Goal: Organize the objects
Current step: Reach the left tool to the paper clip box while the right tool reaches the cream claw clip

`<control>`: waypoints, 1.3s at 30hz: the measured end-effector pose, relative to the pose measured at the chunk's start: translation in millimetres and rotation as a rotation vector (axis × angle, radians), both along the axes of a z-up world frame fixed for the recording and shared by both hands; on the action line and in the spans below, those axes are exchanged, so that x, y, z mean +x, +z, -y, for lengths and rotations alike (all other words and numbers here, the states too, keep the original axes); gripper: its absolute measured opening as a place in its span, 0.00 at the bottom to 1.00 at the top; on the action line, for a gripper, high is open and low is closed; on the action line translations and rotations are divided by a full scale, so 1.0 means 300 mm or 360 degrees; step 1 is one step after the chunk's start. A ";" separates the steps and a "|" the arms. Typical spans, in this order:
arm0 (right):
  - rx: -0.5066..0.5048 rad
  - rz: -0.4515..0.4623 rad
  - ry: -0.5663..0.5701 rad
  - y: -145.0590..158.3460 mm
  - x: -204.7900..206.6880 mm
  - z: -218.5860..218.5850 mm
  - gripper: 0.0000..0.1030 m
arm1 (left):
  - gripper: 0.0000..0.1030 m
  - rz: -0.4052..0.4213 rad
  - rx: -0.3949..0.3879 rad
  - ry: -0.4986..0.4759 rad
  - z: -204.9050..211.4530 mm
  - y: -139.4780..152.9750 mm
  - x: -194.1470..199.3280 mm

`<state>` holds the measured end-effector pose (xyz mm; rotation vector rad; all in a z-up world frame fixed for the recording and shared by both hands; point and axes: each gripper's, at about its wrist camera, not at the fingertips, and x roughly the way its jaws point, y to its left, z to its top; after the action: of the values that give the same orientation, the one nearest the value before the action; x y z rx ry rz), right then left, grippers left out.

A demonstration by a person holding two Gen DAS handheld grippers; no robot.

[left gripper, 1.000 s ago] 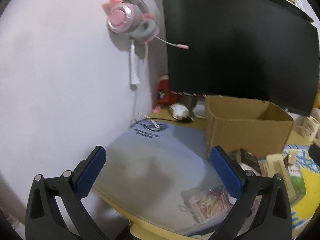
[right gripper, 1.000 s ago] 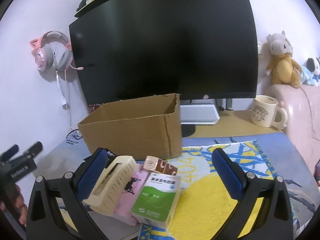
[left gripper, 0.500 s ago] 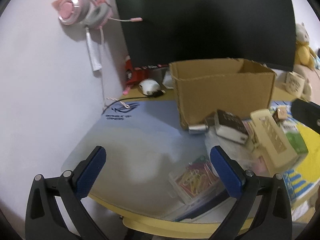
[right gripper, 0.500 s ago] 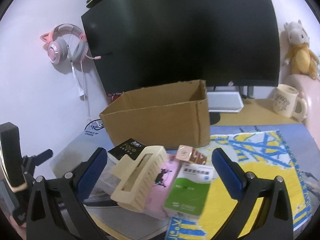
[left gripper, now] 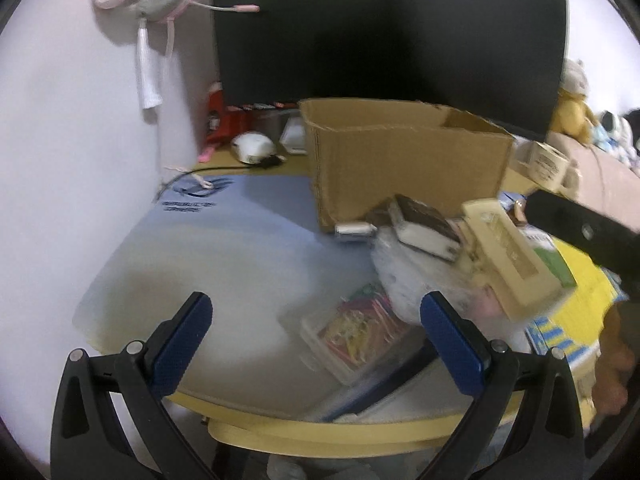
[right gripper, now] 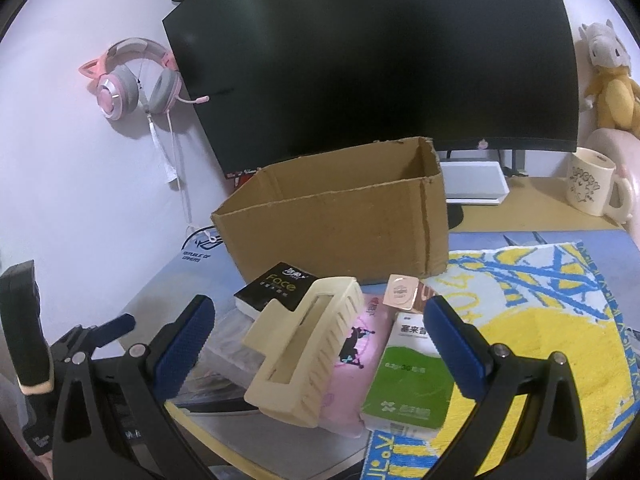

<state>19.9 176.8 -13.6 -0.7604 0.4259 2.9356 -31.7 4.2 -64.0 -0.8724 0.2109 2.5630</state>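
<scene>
An open cardboard box (right gripper: 340, 228) (left gripper: 404, 160) stands on the desk before the monitor. In front of it lies a heap: a cream hair claw (right gripper: 304, 344) (left gripper: 508, 256), a black "Face" packet (right gripper: 280, 284) (left gripper: 424, 226), a pink tissue pack (right gripper: 356, 344), a green-and-white medicine box (right gripper: 408, 380), a small rose-gold box (right gripper: 404, 292) and a clear case of coloured clips (left gripper: 356, 336). My right gripper (right gripper: 320, 346) is open, its pads either side of the claw, not touching. My left gripper (left gripper: 320, 344) is open above the desk's near edge, the clip case between its fingers.
A black monitor (right gripper: 372, 64) fills the back. Pink cat-ear headphones (right gripper: 136, 80) hang on the left wall. A cream mug (right gripper: 592, 188) and plush toys (right gripper: 608, 80) sit at the right. A yellow-and-blue towel (right gripper: 540, 320) covers the right of the grey desk mat (left gripper: 224, 248).
Both views have swung and closed in on the heap: the left gripper has turned right toward the clip case, and the right gripper has moved in until the claw lies between its pads.
</scene>
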 end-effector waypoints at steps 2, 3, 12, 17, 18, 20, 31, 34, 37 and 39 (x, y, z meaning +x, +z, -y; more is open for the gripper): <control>0.0004 0.0014 0.0003 -0.003 -0.006 0.003 1.00 | 1.00 0.0036 -0.0048 -0.0063 -0.019 -0.025 0.001; 0.0003 0.0019 0.0006 -0.004 -0.007 0.005 1.00 | 1.00 0.0043 -0.0068 -0.0067 -0.026 -0.034 -0.004; 0.0031 0.0005 0.0000 -0.013 -0.019 0.036 1.00 | 1.00 0.0225 -0.0131 -0.0028 -0.063 -0.115 -0.081; 0.0095 0.0079 0.0024 -0.030 -0.044 0.074 0.98 | 1.00 0.0204 -0.0199 -0.0035 -0.091 -0.137 -0.083; 0.0098 0.0093 0.0026 -0.036 -0.049 0.076 0.97 | 1.00 0.0203 -0.0195 -0.0031 -0.092 -0.137 -0.085; 0.0092 0.0133 0.0033 -0.049 -0.063 0.082 0.96 | 1.00 0.0220 -0.0165 -0.0030 -0.089 -0.139 -0.096; 0.0059 0.0210 -0.0012 -0.090 -0.097 0.078 0.69 | 1.00 0.0253 -0.0128 0.0069 -0.088 -0.142 -0.109; 0.0089 0.0213 -0.0022 -0.090 -0.101 0.089 0.69 | 0.96 0.0244 -0.0128 0.0099 -0.075 -0.137 -0.095; 0.0164 0.0224 -0.0030 -0.091 -0.109 0.110 0.67 | 0.74 0.0233 -0.0113 0.0082 -0.065 -0.123 -0.079; 0.0196 0.0225 -0.0035 -0.088 -0.107 0.119 0.65 | 0.61 0.0236 -0.0069 0.0089 -0.048 -0.121 -0.079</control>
<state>-12.2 140.9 -39.9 -0.9315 0.2382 2.8328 -55.5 18.6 -100.1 -1.0938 0.2005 2.5392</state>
